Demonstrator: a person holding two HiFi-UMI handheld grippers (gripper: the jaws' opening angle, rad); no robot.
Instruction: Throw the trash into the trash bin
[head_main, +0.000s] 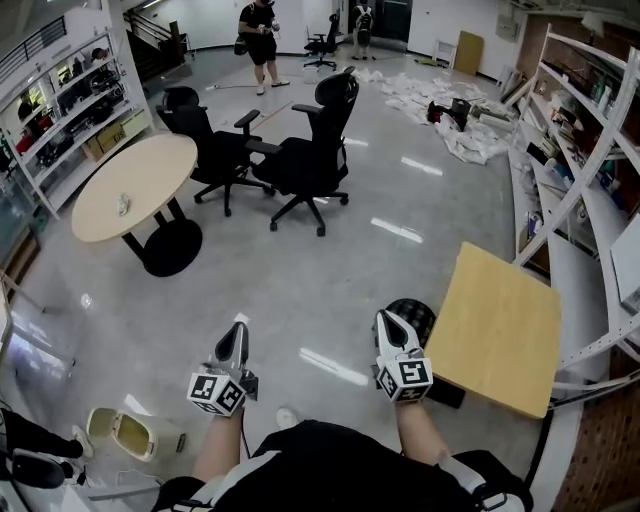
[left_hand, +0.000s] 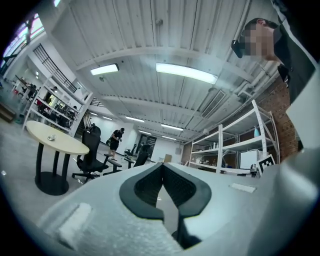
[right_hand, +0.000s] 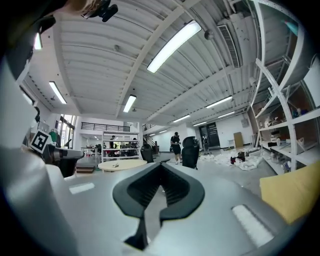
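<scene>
A broad stretch of bare floor (head_main: 300, 280) is left open at 12 o'clock. Farther out at 12, the way is barred by two black office chairs (head_main: 300, 160), and at 10 o'clock by a round table (head_main: 135, 185). At 2 o'clock passage is closed by a square wooden tabletop (head_main: 497, 325), with a dark round meshed object (head_main: 412, 312) at its near-left edge and shelving (head_main: 585, 160) behind. At 8 o'clock a pale open-lidded bin (head_main: 125, 432) is met.

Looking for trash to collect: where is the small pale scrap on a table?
In the head view the small pale scrap lies on the round beige table, upper left, just left of the black office chairs.
</scene>
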